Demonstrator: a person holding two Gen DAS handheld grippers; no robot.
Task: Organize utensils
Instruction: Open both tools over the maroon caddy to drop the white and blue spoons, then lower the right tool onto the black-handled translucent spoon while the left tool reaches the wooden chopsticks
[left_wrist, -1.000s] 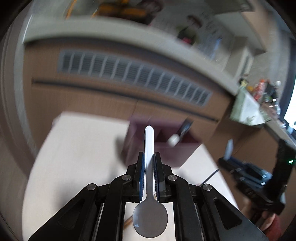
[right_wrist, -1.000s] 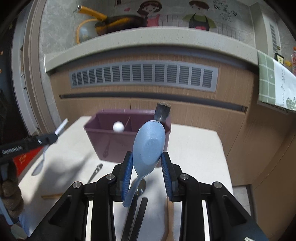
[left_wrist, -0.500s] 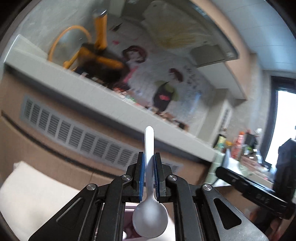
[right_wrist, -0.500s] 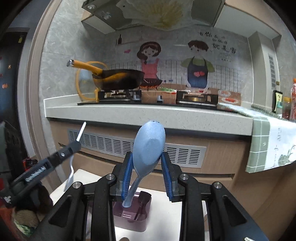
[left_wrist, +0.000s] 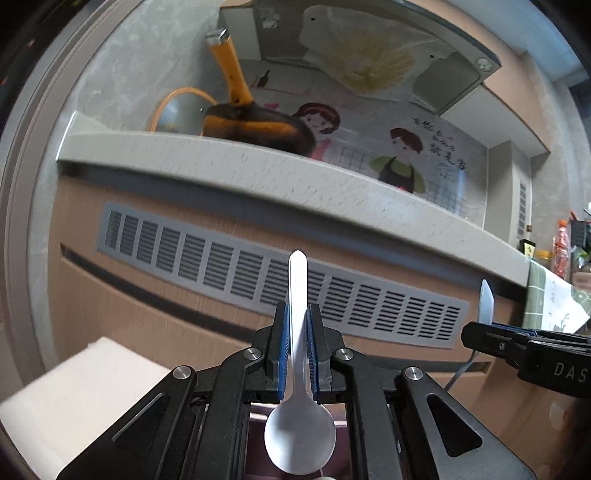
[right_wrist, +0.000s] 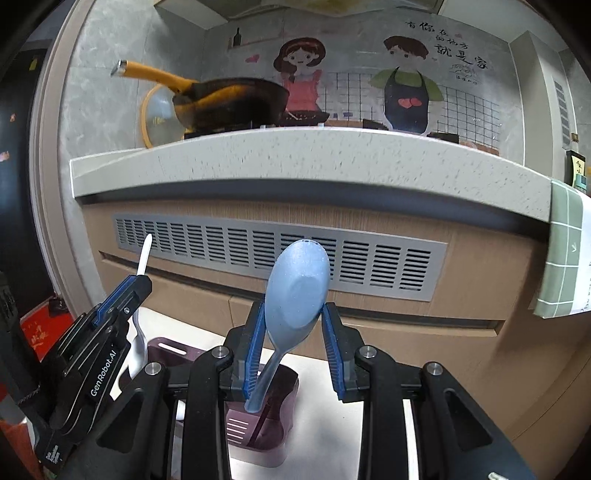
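Observation:
My left gripper (left_wrist: 297, 314) is shut on a metal spoon (left_wrist: 298, 373), handle pointing forward and up, bowl toward the camera. It also shows in the right wrist view (right_wrist: 142, 282) at the left, over the maroon utensil holder (right_wrist: 273, 417). My right gripper (right_wrist: 293, 314) is shut on a blue rice paddle (right_wrist: 295, 284), head up, handle end down over the holder. The right gripper shows at the right edge of the left wrist view (left_wrist: 480, 332). The holder stands on the white table (right_wrist: 325, 424) below both grippers; a dark utensil stands inside it.
Ahead is a kitchen counter (right_wrist: 314, 155) with a grey vent grille (right_wrist: 280, 258) in its wooden front. A wok with a yellow handle (right_wrist: 229, 103) sits on the stove. A green tiled cloth (right_wrist: 561, 251) hangs at the right.
Both grippers have tilted up from looking down at the table and then lowered a little. They have come closer to the holder, which now sits right under the fingers. Both still hold their utensils.

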